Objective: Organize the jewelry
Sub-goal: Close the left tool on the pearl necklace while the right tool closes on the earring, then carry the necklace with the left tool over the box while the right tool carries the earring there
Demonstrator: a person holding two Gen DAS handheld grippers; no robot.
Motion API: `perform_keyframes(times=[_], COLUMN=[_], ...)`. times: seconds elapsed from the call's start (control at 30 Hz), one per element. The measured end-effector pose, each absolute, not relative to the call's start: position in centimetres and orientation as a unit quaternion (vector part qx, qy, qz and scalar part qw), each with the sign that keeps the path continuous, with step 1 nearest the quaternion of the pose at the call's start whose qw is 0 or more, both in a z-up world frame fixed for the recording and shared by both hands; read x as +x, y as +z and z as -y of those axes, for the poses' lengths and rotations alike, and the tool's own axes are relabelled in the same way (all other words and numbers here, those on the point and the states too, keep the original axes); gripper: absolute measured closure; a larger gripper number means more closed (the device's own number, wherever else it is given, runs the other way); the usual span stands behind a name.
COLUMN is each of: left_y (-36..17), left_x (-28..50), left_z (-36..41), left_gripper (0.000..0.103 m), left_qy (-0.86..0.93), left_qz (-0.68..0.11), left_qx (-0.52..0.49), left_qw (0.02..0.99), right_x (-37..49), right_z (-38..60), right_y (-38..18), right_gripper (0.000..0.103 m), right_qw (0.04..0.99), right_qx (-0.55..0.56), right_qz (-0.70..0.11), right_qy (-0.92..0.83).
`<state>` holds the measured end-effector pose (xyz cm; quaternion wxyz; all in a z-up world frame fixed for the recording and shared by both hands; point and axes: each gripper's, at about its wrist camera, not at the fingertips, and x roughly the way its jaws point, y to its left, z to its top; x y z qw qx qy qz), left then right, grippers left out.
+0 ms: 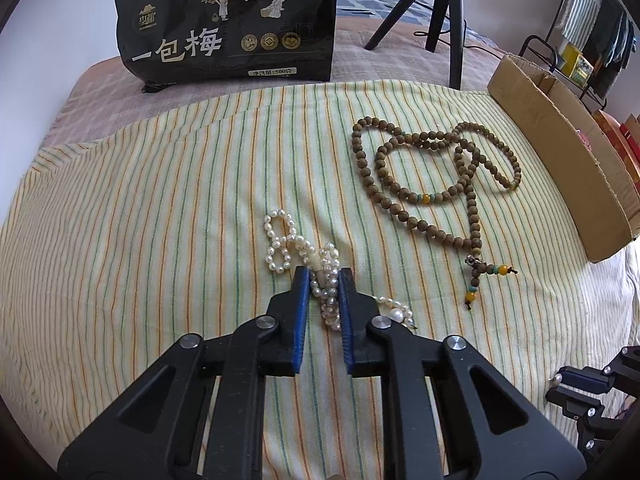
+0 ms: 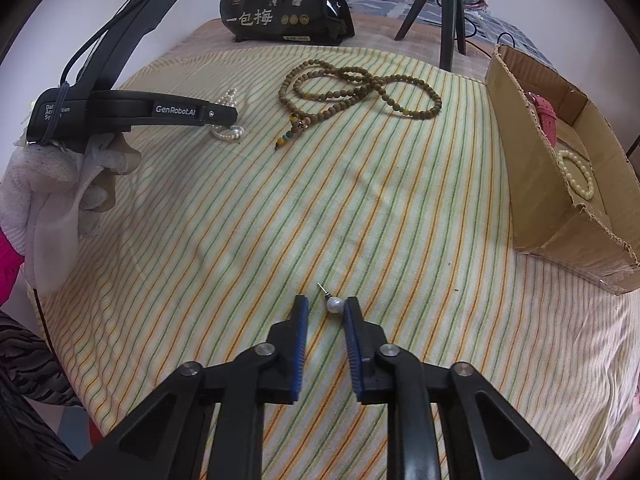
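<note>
Left gripper (image 1: 323,280) clenched on the pearl necklace (image 1: 316,268), whose loose loops trail on the striped cloth (image 1: 160,220) just beyond the blue pads, presumably so the tangled strand can be lifted as one bundle. Right gripper (image 2: 326,306) nearly closed about a single pearl earring (image 2: 334,304); the pearl touches the right-hand pad, but a firm pinch cannot be confirmed. Wooden bead strand (image 1: 432,176) lies untouched farther away. Cardboard box (image 2: 528,184), at far right, already holds a cream bead bracelet (image 2: 578,174), suggesting it is the collecting place.
</note>
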<state>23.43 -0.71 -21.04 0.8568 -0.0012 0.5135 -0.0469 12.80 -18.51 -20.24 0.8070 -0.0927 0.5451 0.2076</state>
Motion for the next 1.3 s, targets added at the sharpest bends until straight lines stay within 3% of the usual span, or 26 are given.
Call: perform_keyframes(times=[0.13,0.77,1.3], left_y=[-20.9,-14.0,-8.7], left_x=[23.3,23.1,21.6], left_z=[0.8,-3.9,-0.7], left_gripper=[0.097,0.098,0.098], left_qy=[-0.049,-0.044,-0.094], left_qz=[-0.511,-0.450,-0.402], left_qx=[0.002,-0.088,-0.090], left_qw=[0.858,0.888,0.906], right_x=[12.7,12.8,13.8], right_z=[18.5,18.3,20.1], right_y=[-20.1,-17.2,-14.0], right_gripper=[0.097,0.097,0.097], right_qw=[0.808,0.829,0.854], right_qx=[-0.089,-0.081,-0.057], right_qz=[-0.543,-0.509,-0.475], right_qy=[0.211,0.219,0.204])
